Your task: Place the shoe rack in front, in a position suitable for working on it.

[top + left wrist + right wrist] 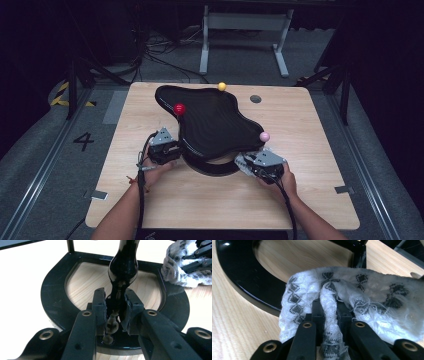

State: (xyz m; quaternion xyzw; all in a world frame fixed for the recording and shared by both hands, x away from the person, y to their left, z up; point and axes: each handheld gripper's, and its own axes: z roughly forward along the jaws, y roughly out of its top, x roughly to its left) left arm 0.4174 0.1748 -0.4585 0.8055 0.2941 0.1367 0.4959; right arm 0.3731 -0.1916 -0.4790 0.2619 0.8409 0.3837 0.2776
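A glossy black stand has a wavy top shelf (210,125) and a ring-shaped base (53,295). My left gripper (115,298) is shut on the stand's curvy black upright post (123,267), just above the base. In the high view this gripper (172,147) sits at the shelf's left edge. My right gripper (330,305) is shut on a white cloth with black patterns (367,290), and a fold of it is pinched between the jaws. The cloth lies against the black base (244,280). From above, the right gripper (247,162) is at the base's right side.
A red ball (179,109), a yellow ball (222,86) and a pink ball (264,136) stand at the shelf's edges. The stand sits on a light wooden table (310,200) with a round hole (255,98) near the back. Beyond it stands a white frame (245,30).
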